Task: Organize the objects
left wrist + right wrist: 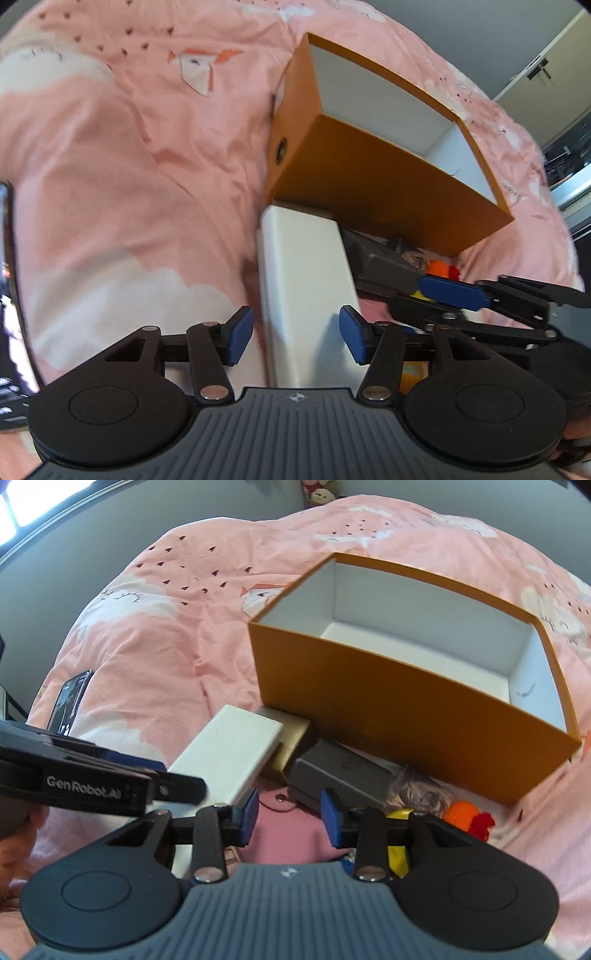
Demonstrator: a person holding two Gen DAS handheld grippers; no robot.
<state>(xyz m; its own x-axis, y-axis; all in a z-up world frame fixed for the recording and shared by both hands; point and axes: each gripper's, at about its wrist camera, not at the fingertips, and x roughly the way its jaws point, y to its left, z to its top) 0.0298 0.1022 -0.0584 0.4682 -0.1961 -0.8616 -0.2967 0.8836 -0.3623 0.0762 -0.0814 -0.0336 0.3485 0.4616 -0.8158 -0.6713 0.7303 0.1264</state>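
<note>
While both tongs (296, 339) (289, 818) gape empty, only the right wrist shows the phone (70, 701).

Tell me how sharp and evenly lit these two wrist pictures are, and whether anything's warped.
Left wrist view: fisheye bends the orange box and leaves dark corners; the white box between the open left gripper is slightly smeared; soft daylight, no glare. Right wrist view: same barrel warp; a bright window strip at top left; the white box and the orange yarn toy are blurry.
</note>
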